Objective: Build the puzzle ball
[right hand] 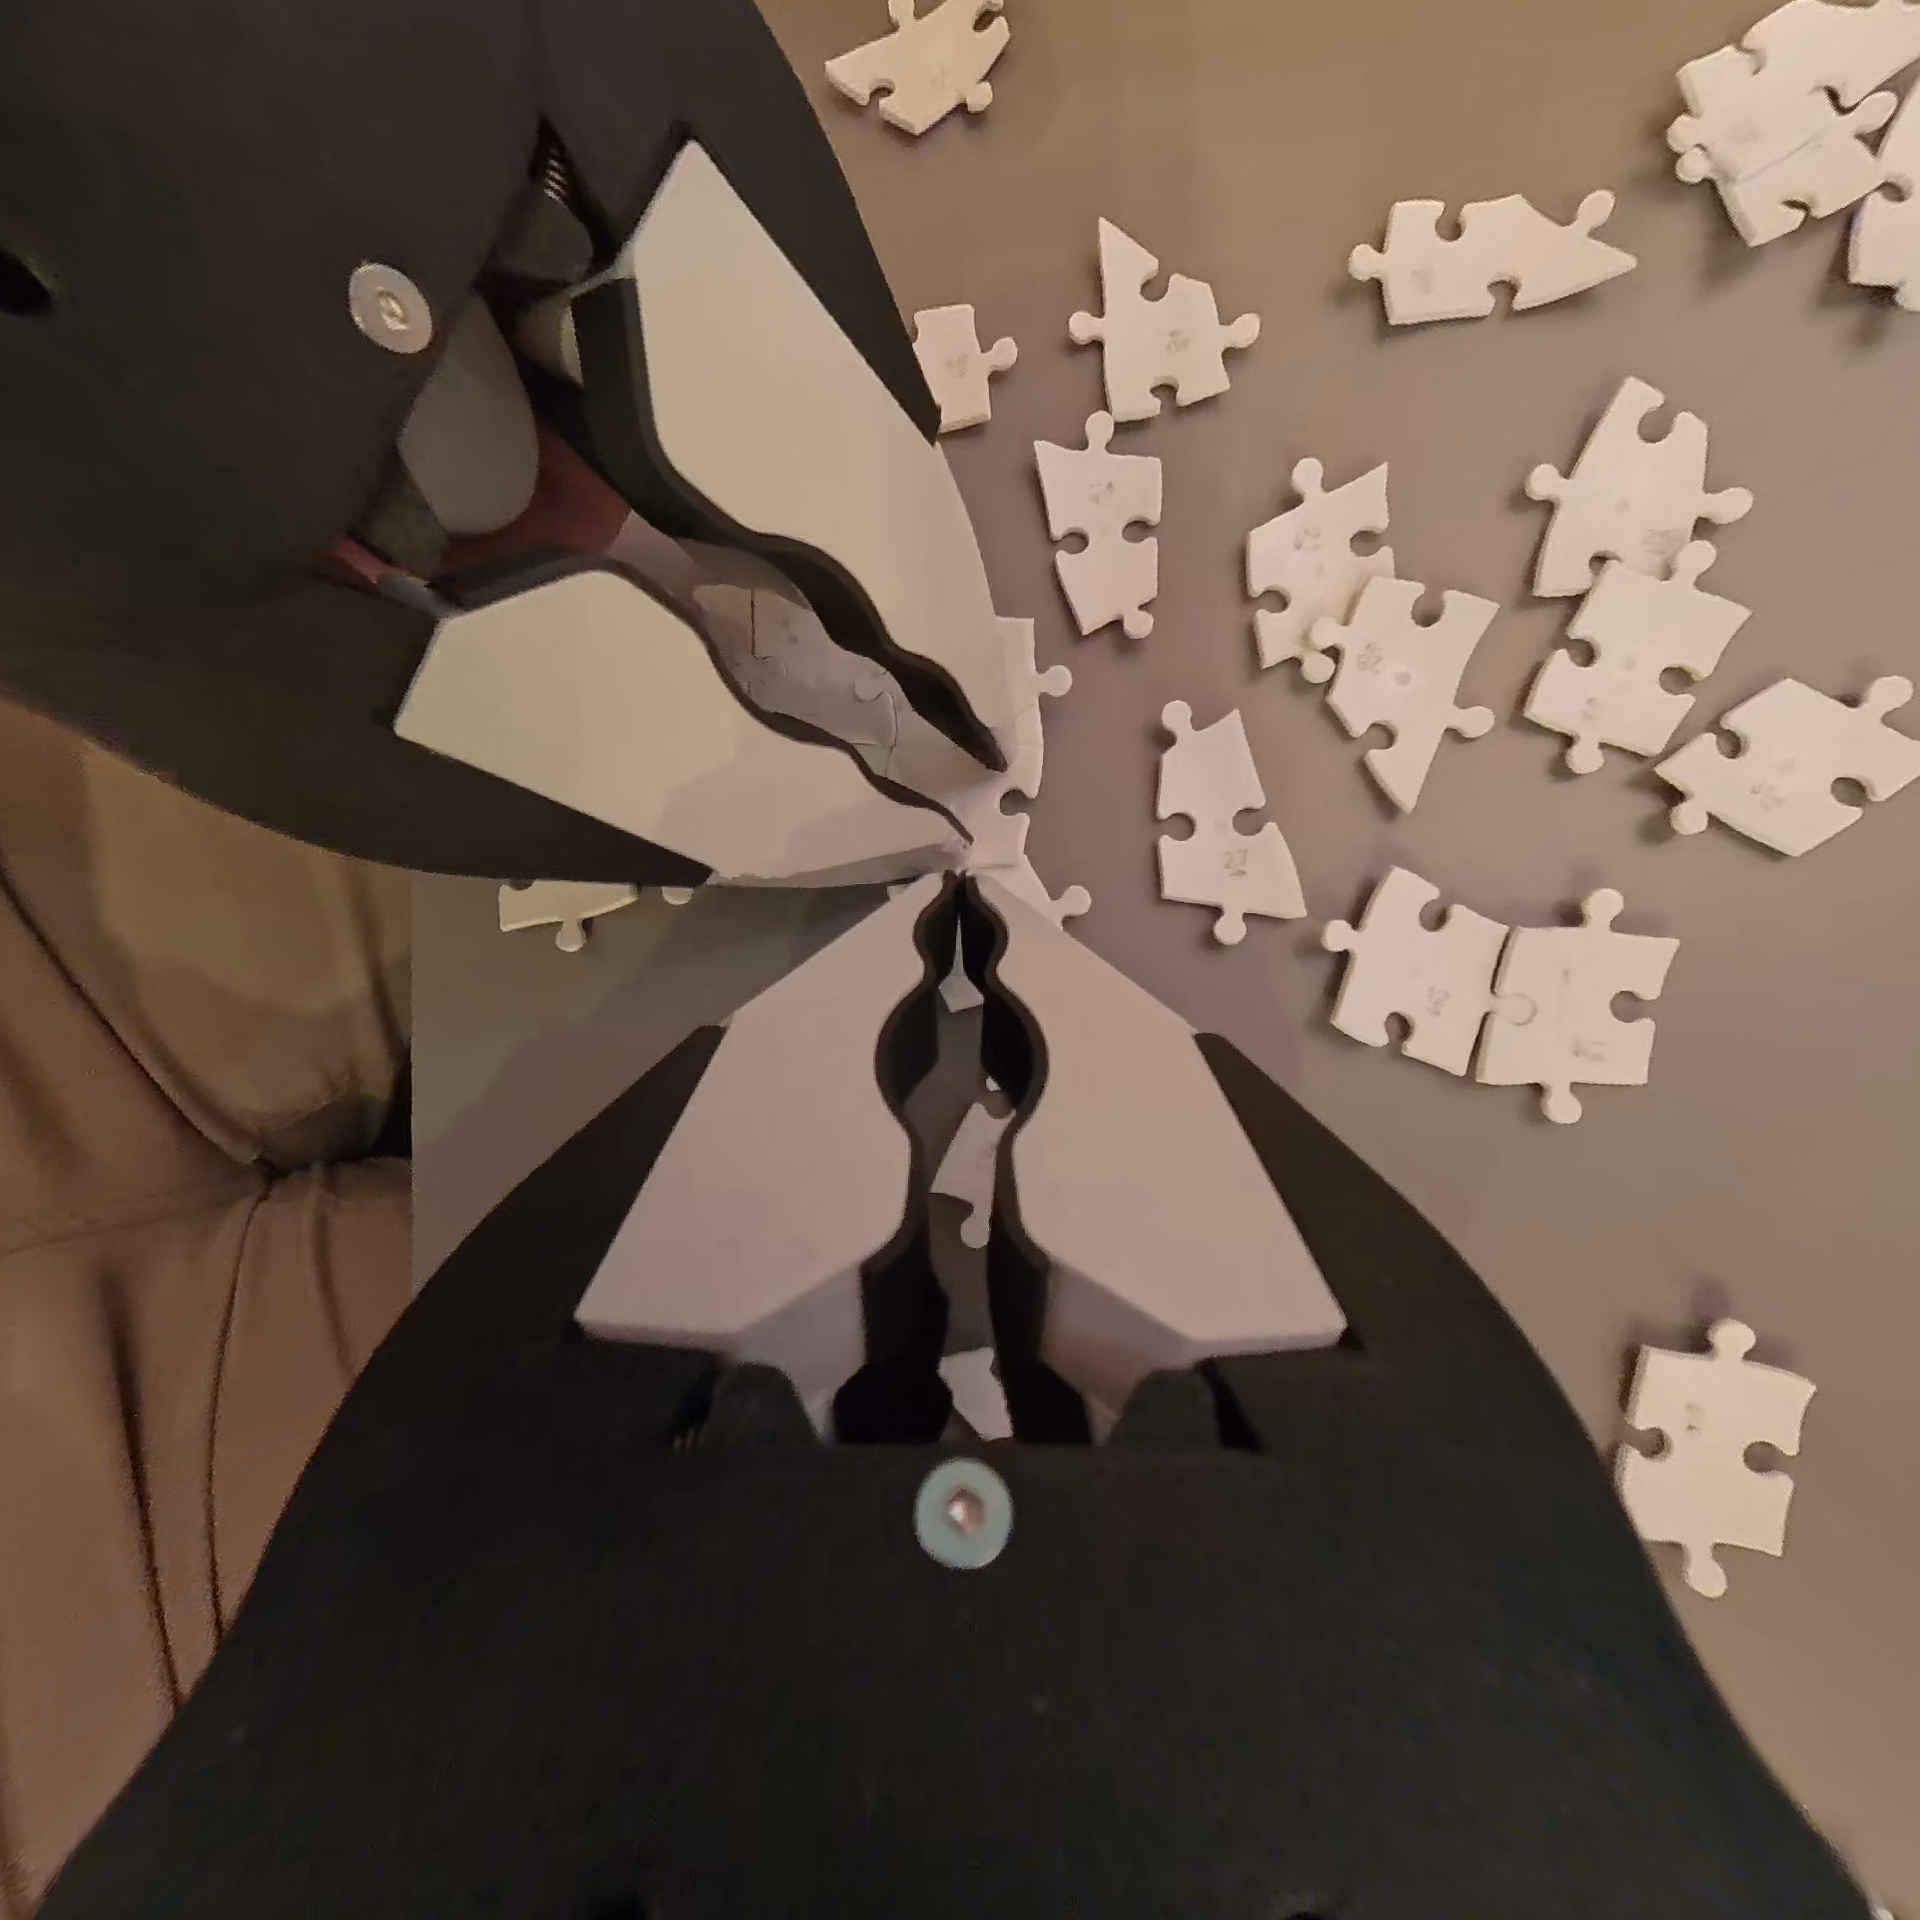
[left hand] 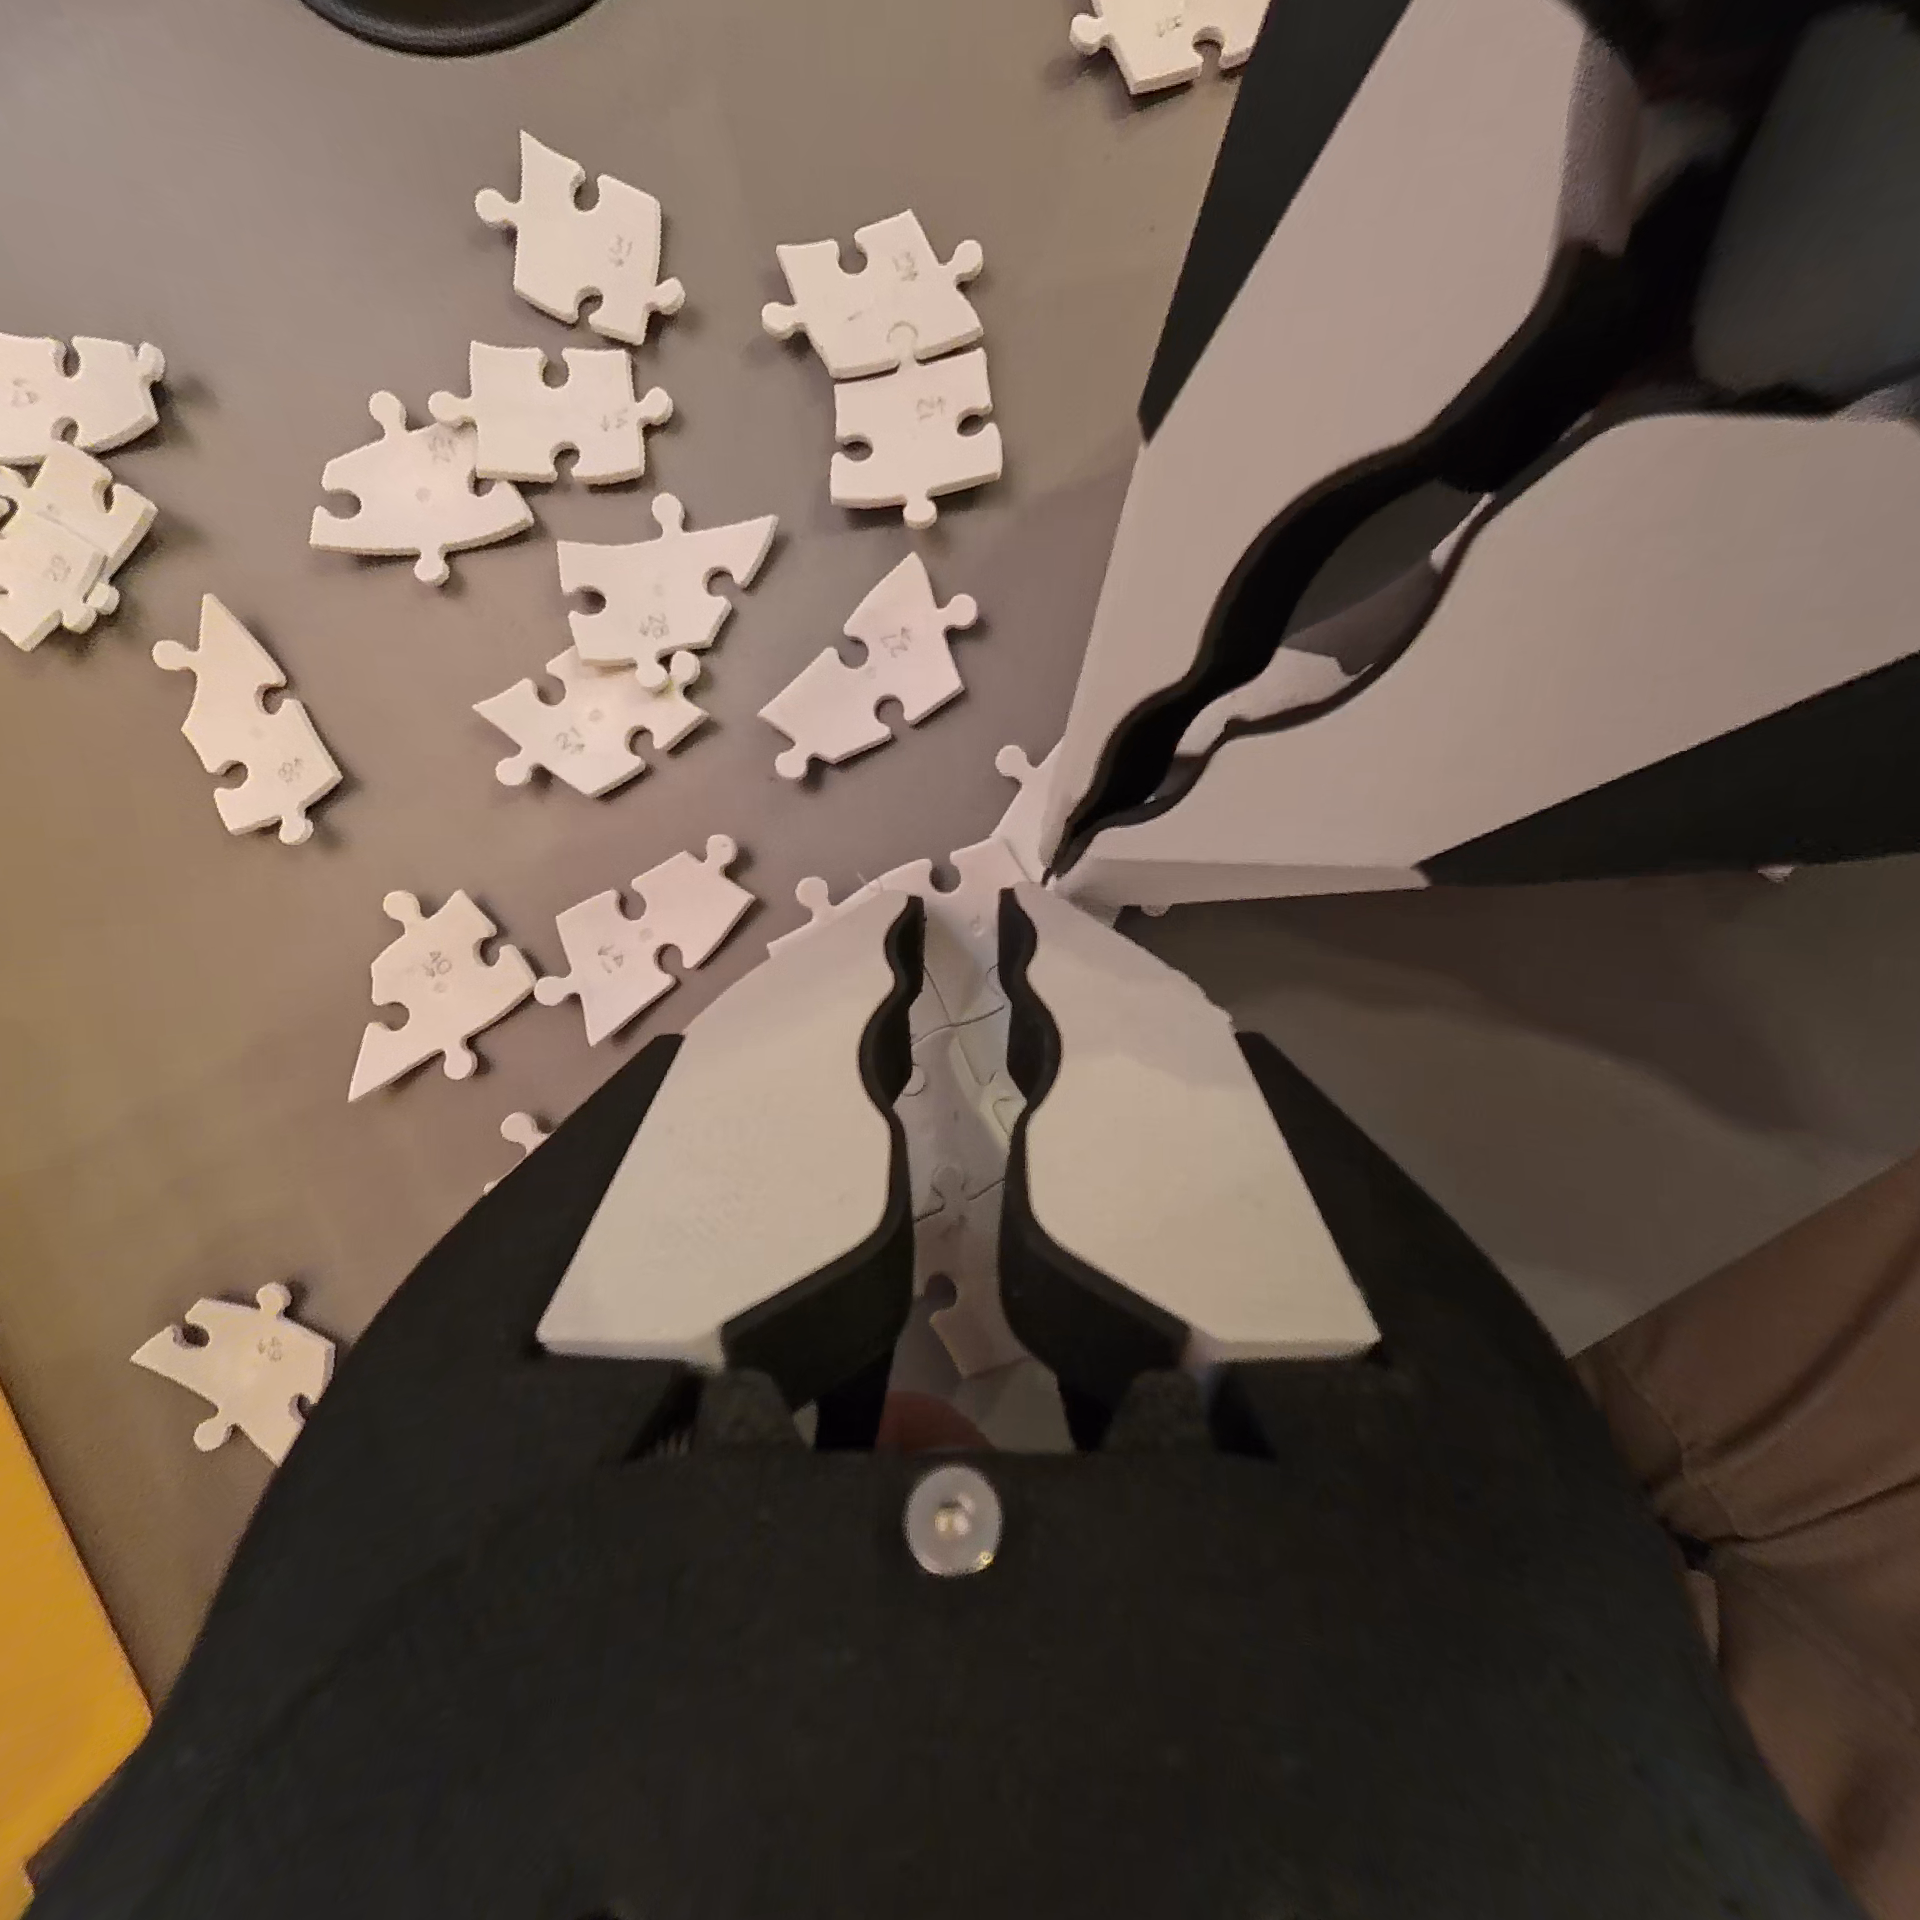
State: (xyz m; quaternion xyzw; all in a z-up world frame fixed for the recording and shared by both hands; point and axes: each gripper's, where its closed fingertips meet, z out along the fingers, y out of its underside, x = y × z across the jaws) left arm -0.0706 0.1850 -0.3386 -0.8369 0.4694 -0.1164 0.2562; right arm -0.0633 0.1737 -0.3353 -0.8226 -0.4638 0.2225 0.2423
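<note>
**Mid-join: both grippers on the joined white strip at the table's near edge**

Near: left gripper has its jaws a narrow gap apart around a strip of joined white pieces; seams show between the pads. Whether the pads actually bear on it, can't tell. Right gripper has its tips pressed nearly together, apparently pinching a white piece glimpsed in the gap behind them. The two sets of tips meet almost touching, over the near edge of the grey table.

Step, my read: seating one more piece onto the curved strip, left holding, right feeding. Early in the build; no ball shape yet.

Next move calls for: line tab up with socket, press in along the curve without twisting, keep the left hold steady so the existing seams don't pop.

Further out: loose pieces scattered flat across the table, well apart from the grippers. One joined pair sits ready. A yellow object at the left edge, a dark round rim at the far edge.
</note>
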